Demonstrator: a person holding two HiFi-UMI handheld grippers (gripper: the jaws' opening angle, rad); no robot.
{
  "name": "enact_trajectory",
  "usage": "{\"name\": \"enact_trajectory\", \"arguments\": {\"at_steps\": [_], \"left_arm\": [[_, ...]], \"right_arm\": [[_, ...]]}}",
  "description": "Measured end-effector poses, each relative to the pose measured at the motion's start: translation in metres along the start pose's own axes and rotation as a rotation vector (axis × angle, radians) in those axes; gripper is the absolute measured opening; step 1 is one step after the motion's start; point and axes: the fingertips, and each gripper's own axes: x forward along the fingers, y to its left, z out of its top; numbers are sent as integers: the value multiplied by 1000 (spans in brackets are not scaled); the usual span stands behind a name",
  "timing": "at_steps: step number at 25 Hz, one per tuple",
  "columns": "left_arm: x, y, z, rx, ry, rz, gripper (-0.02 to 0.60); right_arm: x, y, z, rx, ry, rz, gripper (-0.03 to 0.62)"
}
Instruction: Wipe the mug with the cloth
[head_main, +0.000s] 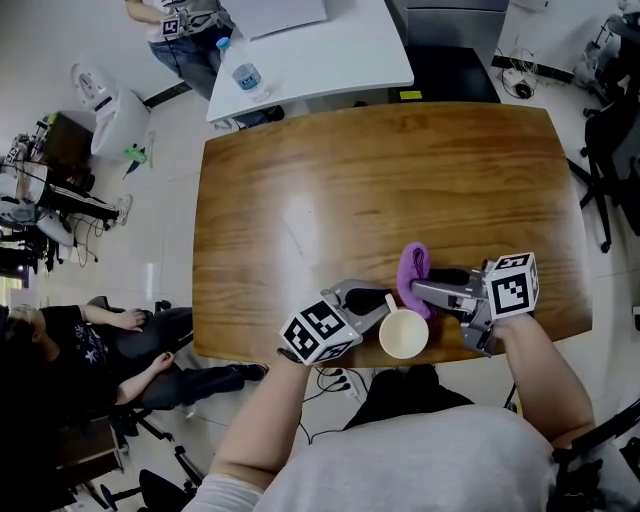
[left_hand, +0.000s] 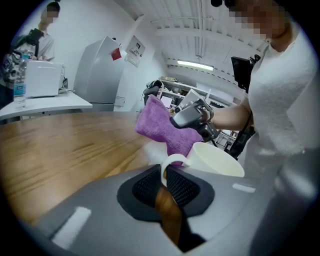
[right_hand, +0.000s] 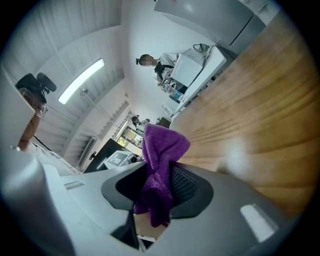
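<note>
A cream mug (head_main: 404, 333) is held above the near edge of the wooden table (head_main: 300, 200). My left gripper (head_main: 378, 306) is shut on the mug's handle (left_hand: 170, 166), with the mug body (left_hand: 216, 159) beyond the jaws. My right gripper (head_main: 424, 290) is shut on a purple cloth (head_main: 413, 275), which bunches just beyond the mug. In the left gripper view the cloth (left_hand: 162, 126) hangs against the mug's far side. In the right gripper view the cloth (right_hand: 159, 165) is pinched between the pads and sticks out past them.
A white table (head_main: 310, 50) with a water bottle (head_main: 243, 72) stands beyond the wooden one. One person (head_main: 185, 30) stands at its far left, another (head_main: 60, 340) sits at the left. Office chairs (head_main: 605, 140) are on the right.
</note>
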Motion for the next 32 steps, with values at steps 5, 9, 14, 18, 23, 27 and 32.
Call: {"name": "enact_trajectory", "arguments": {"at_steps": [5, 9, 14, 18, 23, 27, 32], "left_arm": [[-3, 5, 0, -38, -26, 18, 37], [-4, 7, -1, -60, -42, 35, 37], [-4, 6, -2, -43, -39, 44, 37], [-6, 4, -3, -44, -40, 48, 37], [-10, 5, -6, -64, -50, 74, 40], [-12, 8, -7, -95, -78, 93, 40], [-14, 8, -7, -147, -106, 95, 46]], "right_arm": [[12, -9, -19, -4, 75, -17, 138], [14, -22, -30, -60, 153, -91, 137], [15, -41, -43, -112, 230, -179, 137], [13, -40, -45, -108, 219, -189, 137], [-8, -16, -17, -82, 32, -102, 137], [-32, 2, -5, -106, -26, -89, 137], [-43, 16, -17, -129, -9, -86, 137]]}}
